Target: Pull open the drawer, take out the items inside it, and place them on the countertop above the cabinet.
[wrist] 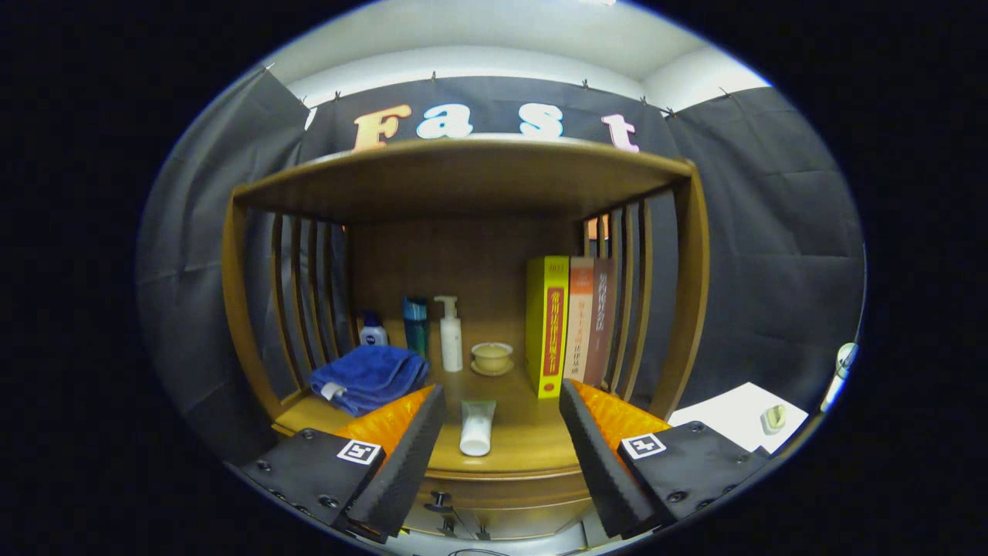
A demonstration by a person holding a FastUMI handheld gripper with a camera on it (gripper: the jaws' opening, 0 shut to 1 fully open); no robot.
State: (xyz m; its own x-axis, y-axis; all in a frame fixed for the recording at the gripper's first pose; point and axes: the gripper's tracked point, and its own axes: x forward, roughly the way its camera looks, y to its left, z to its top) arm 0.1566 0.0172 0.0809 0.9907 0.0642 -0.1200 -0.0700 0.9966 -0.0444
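The gripper (502, 432) gapes wide, holding nothing; a tube (477, 426) lies on the countertop (532, 444) between its fingers, cup (492, 357) beyond.

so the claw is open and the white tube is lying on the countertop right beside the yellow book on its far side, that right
Not quite. The claw is open, and the white tube does lie on the countertop, but it is apart from the yellow book, at the near edge between the fingers. The gripper view shows this.
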